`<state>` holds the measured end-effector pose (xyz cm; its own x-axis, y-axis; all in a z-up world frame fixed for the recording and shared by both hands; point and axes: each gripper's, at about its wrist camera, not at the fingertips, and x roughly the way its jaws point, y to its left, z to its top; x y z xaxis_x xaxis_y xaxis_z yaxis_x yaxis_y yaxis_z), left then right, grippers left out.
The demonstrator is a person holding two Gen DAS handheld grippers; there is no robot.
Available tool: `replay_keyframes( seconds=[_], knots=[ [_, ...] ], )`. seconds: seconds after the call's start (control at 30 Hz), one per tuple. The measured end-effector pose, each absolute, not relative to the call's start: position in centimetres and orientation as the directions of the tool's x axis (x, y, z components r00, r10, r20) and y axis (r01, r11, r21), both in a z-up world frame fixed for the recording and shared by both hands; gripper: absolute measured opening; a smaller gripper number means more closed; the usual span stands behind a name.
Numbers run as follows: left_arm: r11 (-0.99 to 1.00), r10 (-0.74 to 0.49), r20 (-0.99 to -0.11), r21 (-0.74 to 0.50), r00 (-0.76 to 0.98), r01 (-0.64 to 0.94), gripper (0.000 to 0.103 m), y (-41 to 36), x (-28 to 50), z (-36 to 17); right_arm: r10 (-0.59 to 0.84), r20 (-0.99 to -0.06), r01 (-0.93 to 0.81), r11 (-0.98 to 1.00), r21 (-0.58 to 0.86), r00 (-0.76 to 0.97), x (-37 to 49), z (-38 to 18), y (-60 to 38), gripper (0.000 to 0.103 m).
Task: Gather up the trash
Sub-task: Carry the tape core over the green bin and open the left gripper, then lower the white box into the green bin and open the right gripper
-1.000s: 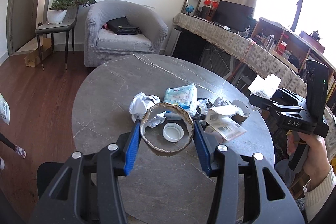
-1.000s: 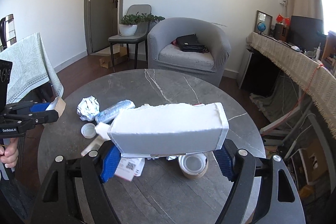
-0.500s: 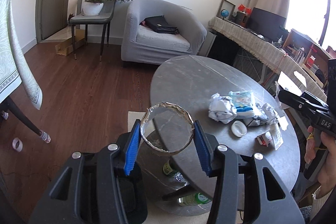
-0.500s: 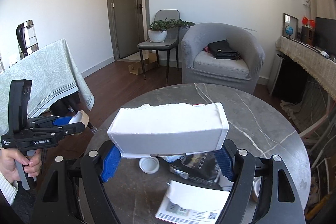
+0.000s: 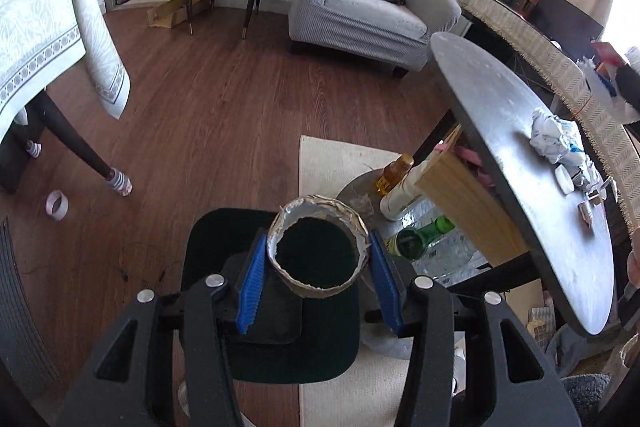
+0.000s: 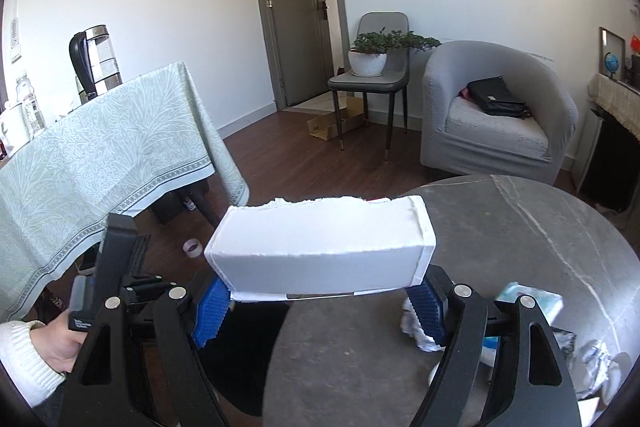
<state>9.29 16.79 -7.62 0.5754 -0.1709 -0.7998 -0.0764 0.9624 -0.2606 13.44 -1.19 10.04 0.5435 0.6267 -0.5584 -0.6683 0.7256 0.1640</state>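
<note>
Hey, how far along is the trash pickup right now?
Nothing shows as binned yet. In hand: the left hand-held gripper grips an empty cardboard tape ring directly above the dark trash bin, and the right hand-held gripper clamps a torn white box. Left: crumpled paper, a white cap and wrappers on the round table.

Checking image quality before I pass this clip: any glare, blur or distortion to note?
Left wrist view: blown-out window light at the upper right, strong fisheye bending of the round table, cardboard ring sharp. Right wrist view: even light, white box sharp, black vignette corners.
</note>
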Motion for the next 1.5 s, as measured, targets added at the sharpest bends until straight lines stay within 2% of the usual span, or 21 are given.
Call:
replay_keyframes(
  seconds=[0.47, 0.63, 0.87, 1.07, 1.17, 1.37, 1.5],
  knots=[
    [0.970, -0.147, -0.926, -0.205, 0.348, -0.134, 0.051, 20.2, 8.0, -16.2, 0.679, -0.621, -0.760, 0.619, 0.199, 0.391, 11.9, 7.6, 8.0, 0.078],
    [0.977, -0.124, -0.958, -0.163, 0.260, -0.137, 0.052, 20.8, 7.8, -19.0, 0.645, -0.679, -0.767, 0.614, 0.186, 0.351, 11.8, 6.0, 10.5, 0.078],
    [0.969, -0.152, -0.969, -0.185, 0.194, -0.164, 0.053, 22.0, 7.1, -21.9, 0.579, -0.763, -0.776, 0.608, 0.168, 0.288, 11.5, 2.9, 13.7, 0.078],
    [0.969, -0.144, -0.972, -0.177, 0.186, -0.175, 0.056, 23.0, 6.3, -22.4, 0.527, -0.812, -0.771, 0.616, 0.160, 0.252, 11.7, 0.2, 15.8, 0.078],
    [0.967, -0.142, -0.970, -0.179, 0.197, -0.180, 0.064, 23.6, 5.9, -22.3, 0.510, -0.829, -0.772, 0.614, 0.165, 0.229, 11.7, -1.1, 16.7, 0.078],
    [0.960, -0.138, -0.964, -0.186, 0.225, -0.207, 0.064, 25.2, 5.3, -21.4, 0.452, -0.869, -0.758, 0.635, 0.153, 0.203, 12.3, -4.3, 18.1, 0.078],
    [0.956, -0.140, -0.951, -0.202, 0.277, -0.210, 0.059, 26.2, 5.1, -19.8, 0.418, -0.890, -0.748, 0.646, 0.152, 0.180, 12.9, -6.3, 18.7, 0.078]
  ],
)
